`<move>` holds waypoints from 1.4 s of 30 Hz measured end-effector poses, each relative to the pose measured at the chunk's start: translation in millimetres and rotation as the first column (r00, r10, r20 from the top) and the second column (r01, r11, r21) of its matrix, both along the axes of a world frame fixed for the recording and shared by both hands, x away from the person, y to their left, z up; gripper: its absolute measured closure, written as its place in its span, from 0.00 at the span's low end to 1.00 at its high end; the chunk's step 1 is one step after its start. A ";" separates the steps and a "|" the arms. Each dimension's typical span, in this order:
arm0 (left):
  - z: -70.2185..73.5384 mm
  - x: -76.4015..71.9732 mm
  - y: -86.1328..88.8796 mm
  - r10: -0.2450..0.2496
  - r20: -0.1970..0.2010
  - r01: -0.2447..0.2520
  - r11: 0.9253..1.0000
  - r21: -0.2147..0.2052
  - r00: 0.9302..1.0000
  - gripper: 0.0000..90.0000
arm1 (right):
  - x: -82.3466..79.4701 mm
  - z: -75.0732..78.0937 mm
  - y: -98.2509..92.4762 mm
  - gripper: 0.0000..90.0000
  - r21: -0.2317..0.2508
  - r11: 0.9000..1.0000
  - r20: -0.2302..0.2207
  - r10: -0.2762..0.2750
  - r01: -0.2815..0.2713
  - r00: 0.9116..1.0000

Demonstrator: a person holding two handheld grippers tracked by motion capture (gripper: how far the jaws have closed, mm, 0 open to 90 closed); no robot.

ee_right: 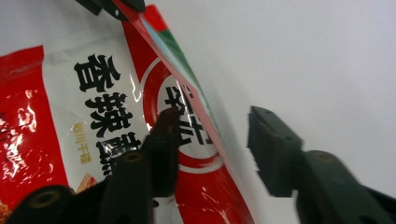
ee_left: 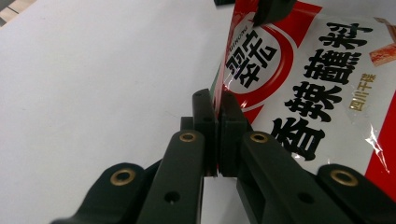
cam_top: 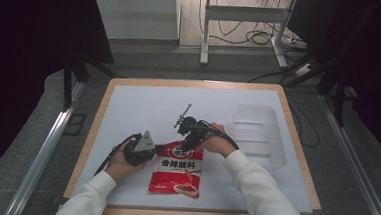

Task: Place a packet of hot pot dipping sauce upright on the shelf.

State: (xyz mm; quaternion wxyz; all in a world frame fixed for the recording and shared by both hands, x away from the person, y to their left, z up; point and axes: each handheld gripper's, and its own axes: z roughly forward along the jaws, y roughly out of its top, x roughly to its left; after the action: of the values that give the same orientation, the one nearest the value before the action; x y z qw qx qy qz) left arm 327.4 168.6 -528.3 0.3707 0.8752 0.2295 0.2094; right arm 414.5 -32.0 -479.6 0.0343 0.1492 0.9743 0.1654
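A red and white seasoning packet (cam_top: 177, 174) printed with black characters lies flat on the white table top (cam_top: 143, 104). My left gripper (cam_top: 158, 148) is shut on the packet's top left edge; in the left gripper view its jaws (ee_left: 218, 105) pinch the thin seal of the packet (ee_left: 308, 79). My right gripper (cam_top: 186, 145) stands over the packet's top edge. In the right gripper view its jaws (ee_right: 212, 123) are open and straddle the raised edge of the packet (ee_right: 93, 107), one jaw over the printed face, the other over bare table, neither pressing.
A clear plastic tray (cam_top: 257, 131) sits on the right side of the table. The wooden table rim (cam_top: 297, 139) frames the white top. Beyond the far edge are a floor, a metal stand (cam_top: 205, 33) and loose cables.
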 end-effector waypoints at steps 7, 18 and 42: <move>0.4 -0.6 0.4 0.000 -0.002 0.000 1.000 -0.003 1.000 0.98 | 2.1 -5.7 5.0 0.87 -0.028 0.999 0.001 0.020 -0.020 1.000; 7.1 -2.3 2.1 0.032 -0.005 -0.032 0.998 -0.055 0.999 0.89 | -1.5 0.6 2.5 0.97 -0.005 0.997 0.004 0.082 -0.082 0.997; 13.0 -44.0 34.1 0.223 -0.053 -0.229 0.960 -0.161 0.973 0.37 | -15.4 33.5 -17.8 0.98 0.098 0.991 0.043 0.081 -0.085 0.996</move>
State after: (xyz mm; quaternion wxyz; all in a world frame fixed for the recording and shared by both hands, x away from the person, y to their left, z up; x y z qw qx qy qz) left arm 283.5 202.7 -515.2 0.4123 0.8127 0.3507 0.2156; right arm 399.1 -49.8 -446.1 0.0385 0.1067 0.9693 0.2181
